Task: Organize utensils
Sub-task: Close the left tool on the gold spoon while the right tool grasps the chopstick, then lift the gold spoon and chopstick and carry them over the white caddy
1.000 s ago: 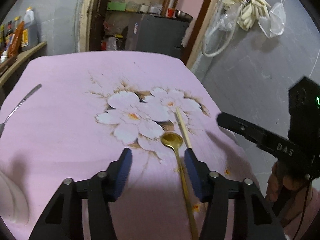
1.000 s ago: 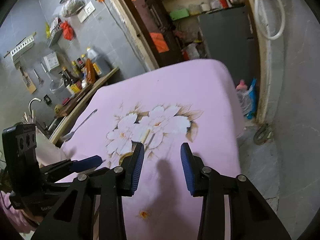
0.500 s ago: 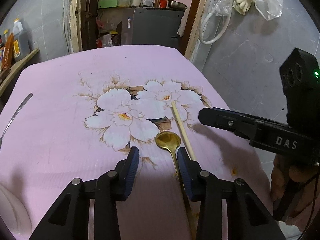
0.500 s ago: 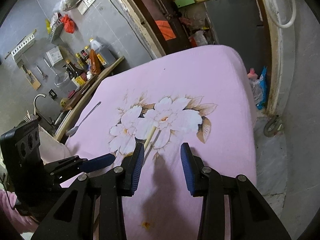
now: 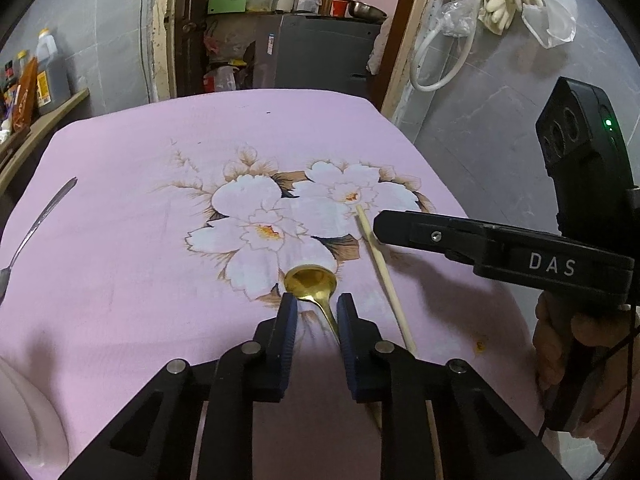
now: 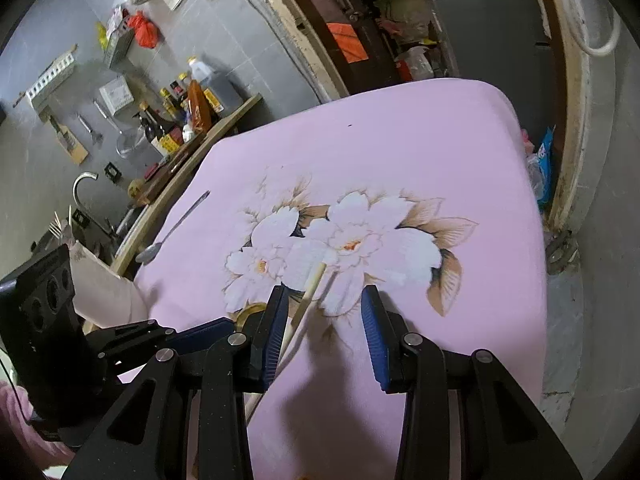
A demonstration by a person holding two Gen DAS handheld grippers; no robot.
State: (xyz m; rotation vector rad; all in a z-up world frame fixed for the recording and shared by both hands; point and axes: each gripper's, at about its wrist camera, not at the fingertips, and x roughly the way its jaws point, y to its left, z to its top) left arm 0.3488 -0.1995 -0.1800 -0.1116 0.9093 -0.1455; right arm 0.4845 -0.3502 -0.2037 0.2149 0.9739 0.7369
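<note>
Pink flowered cloth point(image 5: 132, 240) covers the counter. Left gripper point(image 5: 317, 312) sits half open around the shiny gold metal spoon point(image 5: 311, 282). Right gripper point(image 6: 325, 312) is open over the pale wooden chopstick point(image 6: 310, 292).

The left wrist camera sits low behind the left gripper point(image 5: 317, 312) and looks along its fingers, across the pink tablecloth point(image 5: 132, 264) toward the far edge and the doorway. It is close to the cloth. The right wrist camera sits behind the right gripper point(image 6: 325, 322), a little higher, and faces the far left corner of the table, toward the wall shelf with bottles point(image 6: 188, 108). Both views share the white flower print point(image 5: 280, 224) point(image 6: 340, 248), the wooden chopstick point(image 5: 384, 276) point(image 6: 310, 292), the gold spoon point(image 5: 311, 280) point(image 6: 249, 312), and the silver spoon point(image 5: 36, 228) point(image 6: 172, 228) by the left edge. Each camera also sees the other gripper.
</note>
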